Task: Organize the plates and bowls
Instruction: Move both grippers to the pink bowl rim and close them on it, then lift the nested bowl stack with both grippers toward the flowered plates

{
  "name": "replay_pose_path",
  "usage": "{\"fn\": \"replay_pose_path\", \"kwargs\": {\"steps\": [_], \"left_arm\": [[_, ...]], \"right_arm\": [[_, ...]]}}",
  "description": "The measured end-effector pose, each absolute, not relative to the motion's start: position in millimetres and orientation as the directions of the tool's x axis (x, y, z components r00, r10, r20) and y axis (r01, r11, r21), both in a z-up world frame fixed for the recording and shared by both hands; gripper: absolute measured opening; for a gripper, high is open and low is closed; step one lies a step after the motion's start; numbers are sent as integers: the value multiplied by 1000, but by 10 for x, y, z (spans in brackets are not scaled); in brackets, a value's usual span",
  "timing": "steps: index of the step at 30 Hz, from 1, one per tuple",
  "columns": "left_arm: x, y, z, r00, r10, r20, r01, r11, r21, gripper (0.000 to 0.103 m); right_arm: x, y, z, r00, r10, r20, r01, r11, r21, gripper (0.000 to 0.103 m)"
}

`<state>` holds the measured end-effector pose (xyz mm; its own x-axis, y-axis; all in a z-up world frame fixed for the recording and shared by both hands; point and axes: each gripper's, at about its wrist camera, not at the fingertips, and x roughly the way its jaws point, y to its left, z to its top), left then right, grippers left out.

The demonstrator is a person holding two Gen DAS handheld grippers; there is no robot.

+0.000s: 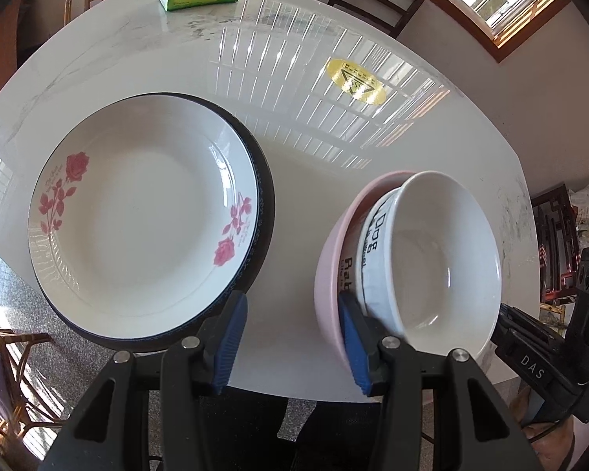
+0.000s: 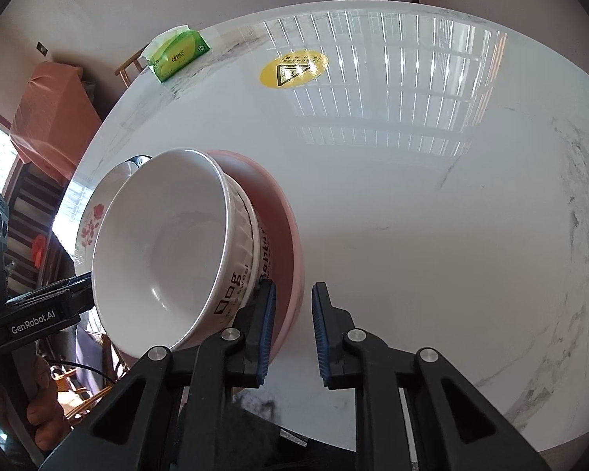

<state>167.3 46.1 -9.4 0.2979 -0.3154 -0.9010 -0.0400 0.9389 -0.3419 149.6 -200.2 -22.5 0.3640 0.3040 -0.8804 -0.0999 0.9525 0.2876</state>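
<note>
**Nested bowls held by one rim, close to the table edge**

In the left wrist view the rose plate (image 1: 145, 227) lies at 9 o'clock, stacked on a dark plate (image 1: 269, 196). The white bowl (image 1: 443, 259) sits at 4 o'clock, nested in the pink bowl (image 1: 330, 274) and leaning off-centre. Both stacks are on the glossy table (image 1: 314, 149), and the bowls are near its edge at 6 o'clock.

The right gripper (image 2: 292, 329) has closed down narrowly on the pink bowl's rim. One pad is tucked between the two bowls and the other is outside the wall. The left gripper (image 1: 292, 341) is spread about halfway and holds nothing; its 3 o'clock pad touches the pink bowl's outer wall.

What could go wrong, as I judge it:

- **White bowl slipping:** only the pink rim is pinched, so the white bowl is loose. Lifting from one side would probably tip the pair, and the white bowl could slide out or knock the plates.
- **Grip failing:** smooth glaze gives a narrow pinch little purchase, and the weight of two bowls may twist the rim free.
- **Stack skating:** a push from the left pad could send the stack across the slick top, towards the edge.
</note>
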Motion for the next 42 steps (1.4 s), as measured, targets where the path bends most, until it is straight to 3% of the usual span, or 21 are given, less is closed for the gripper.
{"fn": "replay_pose_path", "kwargs": {"steps": [2, 8, 42], "left_arm": [[1665, 468, -98, 301, -330, -895, -37, 934, -357, 44], [1580, 435, -50, 318, -393, -863, 26, 913, -406, 12], [1423, 296, 61, 469, -289, -835, 59, 953, -296, 8]], "right_arm": [[1491, -2012, -224, 369, 310, -876, -94, 950, 296, 16], [1487, -1982, -206, 387, 307, -869, -104, 951, 290, 12], [1381, -2056, -200, 430, 421, -799, -98, 901, 422, 15]]}}
